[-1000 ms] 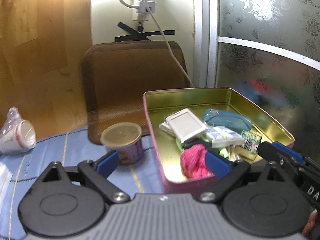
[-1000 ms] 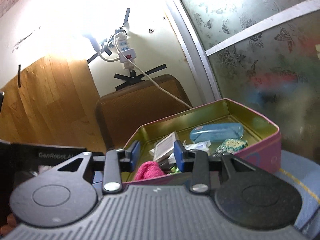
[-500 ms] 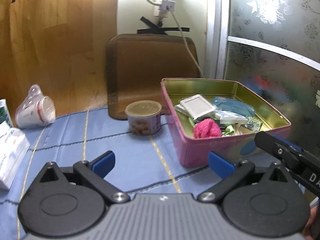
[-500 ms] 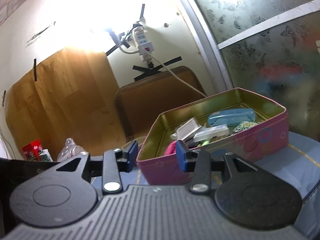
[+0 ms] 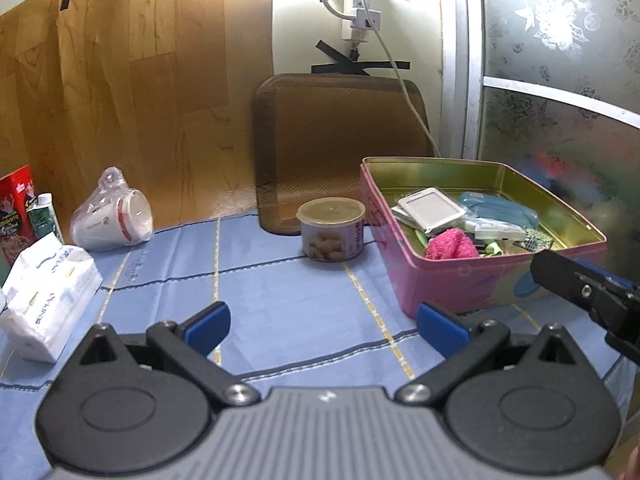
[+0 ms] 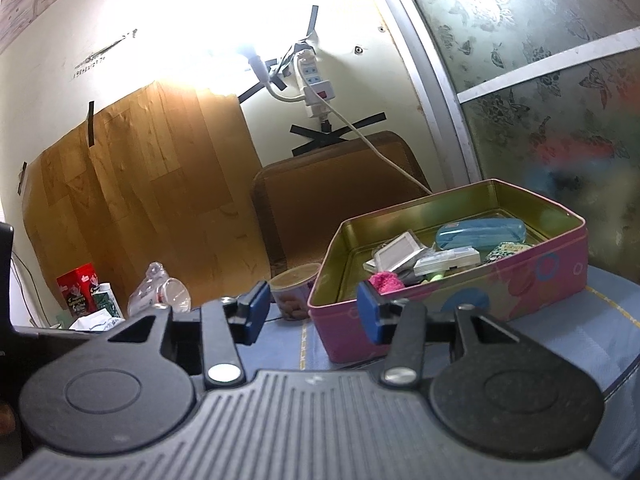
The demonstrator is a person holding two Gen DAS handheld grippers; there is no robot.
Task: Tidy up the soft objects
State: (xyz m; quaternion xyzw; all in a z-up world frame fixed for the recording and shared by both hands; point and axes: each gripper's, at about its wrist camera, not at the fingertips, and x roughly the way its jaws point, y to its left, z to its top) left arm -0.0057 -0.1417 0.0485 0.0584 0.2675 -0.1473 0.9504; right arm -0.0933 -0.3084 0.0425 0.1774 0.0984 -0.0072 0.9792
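Observation:
A pink tin box (image 5: 472, 280) (image 6: 460, 292) with a gold inside stands on the blue cloth at the right. In it lie a fluffy pink item (image 5: 452, 244) (image 6: 385, 281), a blue pouch (image 5: 500, 210) (image 6: 480, 233), a white card holder (image 5: 434, 210) and a patterned green pouch (image 6: 506, 249). My left gripper (image 5: 324, 326) hangs wide open over the bare cloth, well short of the box, holding nothing. My right gripper (image 6: 312, 312) sits back from the box's near left corner; its jaws are opening and nothing is between them. Its tip (image 5: 580, 284) shows at the right of the left wrist view.
A round lidded tub (image 5: 331, 229) stands left of the box, before a brown cushion (image 5: 340, 148) leaning on the wall. A bagged paper cup (image 5: 114, 222), a tissue pack (image 5: 48, 298) and a red carton (image 5: 14, 208) lie at the left. A power strip's cable (image 5: 400, 80) hangs behind.
Both grippers have drawn back from over the box, which now looks smaller and farther. The pink fluffy item stays in the box. The left jaws spread a little wider; the right jaws widened too.

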